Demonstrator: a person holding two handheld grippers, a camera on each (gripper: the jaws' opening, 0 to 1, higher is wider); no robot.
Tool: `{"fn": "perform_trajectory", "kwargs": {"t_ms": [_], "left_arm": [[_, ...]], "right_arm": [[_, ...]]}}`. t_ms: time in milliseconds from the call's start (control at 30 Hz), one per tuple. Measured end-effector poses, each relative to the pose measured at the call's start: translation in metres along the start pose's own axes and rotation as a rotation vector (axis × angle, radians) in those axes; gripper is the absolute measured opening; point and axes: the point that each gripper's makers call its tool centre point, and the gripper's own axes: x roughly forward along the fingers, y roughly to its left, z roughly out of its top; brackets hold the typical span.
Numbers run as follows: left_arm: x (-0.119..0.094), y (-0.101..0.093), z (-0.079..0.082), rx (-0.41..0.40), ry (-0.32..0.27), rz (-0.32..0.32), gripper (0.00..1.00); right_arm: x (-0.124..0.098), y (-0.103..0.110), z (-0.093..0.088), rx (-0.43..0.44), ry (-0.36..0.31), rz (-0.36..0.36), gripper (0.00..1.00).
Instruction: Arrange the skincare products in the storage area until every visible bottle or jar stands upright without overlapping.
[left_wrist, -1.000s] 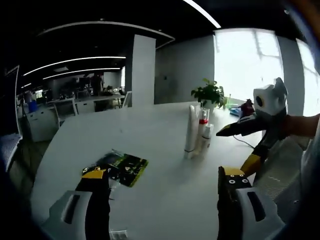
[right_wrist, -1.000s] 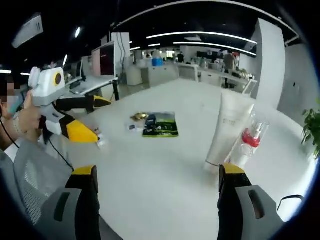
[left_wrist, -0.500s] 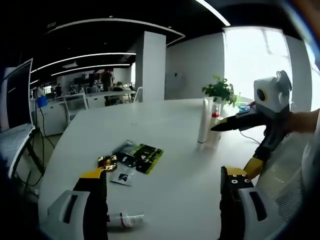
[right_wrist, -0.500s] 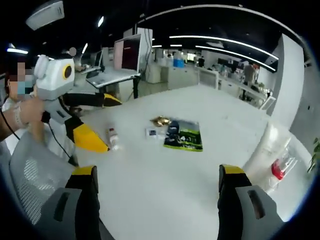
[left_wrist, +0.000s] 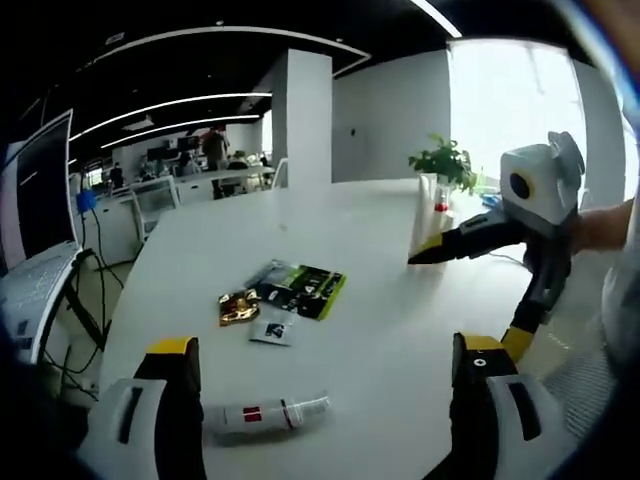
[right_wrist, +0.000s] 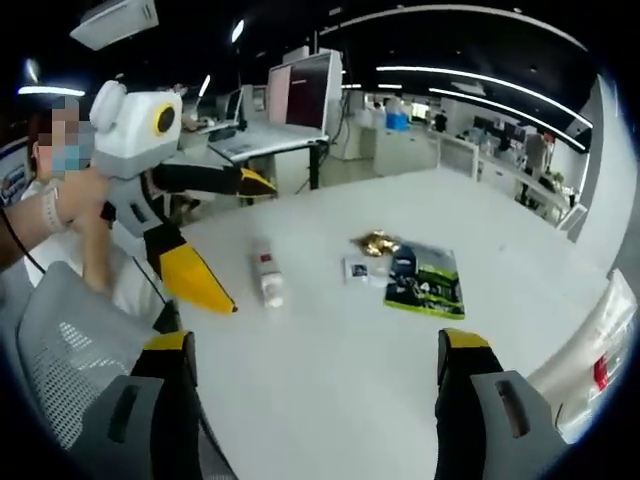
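Since it's down flat: small tube (left_wrist: 265, 414) lies at bottom centre of left gripper view, on white table (left_wrist: 370, 330)
long axis: crosswise between the jaws
nearer: left gripper (left_wrist: 325, 415), spread wide, holding nothing
right gripper (right_wrist: 314, 405): also agape, empty, tube farther off in its view

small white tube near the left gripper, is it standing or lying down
Lying down. The small white tube rests on its side on the white table, its length flat along the surface, between the left gripper's open jaws.

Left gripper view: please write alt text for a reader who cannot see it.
A small white tube lies on its side on the white table, between the open left gripper's yellow-tipped fingers. Beyond it lie a green packet and a gold item; the right gripper reaches in near upright bottles.
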Motion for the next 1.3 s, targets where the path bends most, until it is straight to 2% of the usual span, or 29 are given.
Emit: {"fn": "perform_trajectory", "kwargs": {"t_ms": [67,167,233,300,333,400,500,567,633,667,767,833,900,1033,1100,1200,1300], "left_arm": [[-0.001,0.003,-0.010,0.010,0.054,-0.012,0.99],[-0.001,0.008,-0.028,0.101,0.145,-0.034,0.99],[0.000,0.013,-0.036,0.128,0.177,-0.038,0.99],[0.002,0.016,-0.040,0.156,0.191,-0.048,0.99],[0.003,0.017,-0.040,0.196,0.202,-0.056,0.99],[0.002,0.020,-0.048,0.255,0.254,-0.084,0.97],[0.005,0.027,-0.052,0.297,0.277,-0.095,0.93],[0.006,0.032,-0.055,0.322,0.316,-0.094,0.93],[0.007,0.041,-0.057,0.402,0.340,-0.091,0.90],[0.008,0.044,-0.058,0.417,0.352,-0.086,0.88],[0.011,0.054,-0.062,0.432,0.373,-0.093,0.72],[0.014,0.057,-0.062,0.433,0.375,-0.094,0.69],[0.015,0.058,-0.068,0.454,0.404,-0.106,0.65],[0.015,0.064,-0.084,0.516,0.491,-0.134,0.54],[0.015,0.063,-0.084,0.534,0.495,-0.137,0.53],[0.018,0.063,-0.088,0.520,0.505,-0.154,0.47],[0.019,0.064,-0.091,0.562,0.539,-0.180,0.42]], "right_arm": [[0.000,0.000,0.001,-0.003,-0.007,-0.005,0.99],[-0.001,-0.003,0.006,-0.004,-0.027,-0.017,0.99],[-0.002,-0.002,0.007,0.006,-0.032,-0.012,0.99],[-0.001,-0.003,0.007,0.012,-0.031,-0.011,0.99],[-0.002,-0.003,0.007,0.009,-0.030,-0.016,0.99],[-0.002,-0.004,0.006,0.010,-0.025,-0.018,0.99],[-0.002,-0.004,0.004,0.018,-0.025,-0.022,0.99],[-0.003,-0.004,0.003,0.021,-0.028,-0.025,0.99],[-0.004,-0.005,0.003,0.029,-0.032,-0.029,0.99],[-0.004,-0.005,0.003,0.030,-0.030,-0.027,0.99],[-0.005,-0.008,0.003,0.034,-0.037,-0.039,0.99],[-0.006,-0.010,0.002,0.040,-0.037,-0.044,0.99],[-0.008,-0.012,0.002,0.045,-0.035,-0.048,0.98],[-0.009,-0.013,0.001,0.055,-0.040,-0.047,0.98],[-0.009,-0.013,0.000,0.060,-0.038,-0.043,0.98],[-0.009,-0.014,-0.001,0.058,-0.034,-0.046,0.97],[-0.009,-0.015,-0.002,0.061,-0.034,-0.047,0.97]]}}
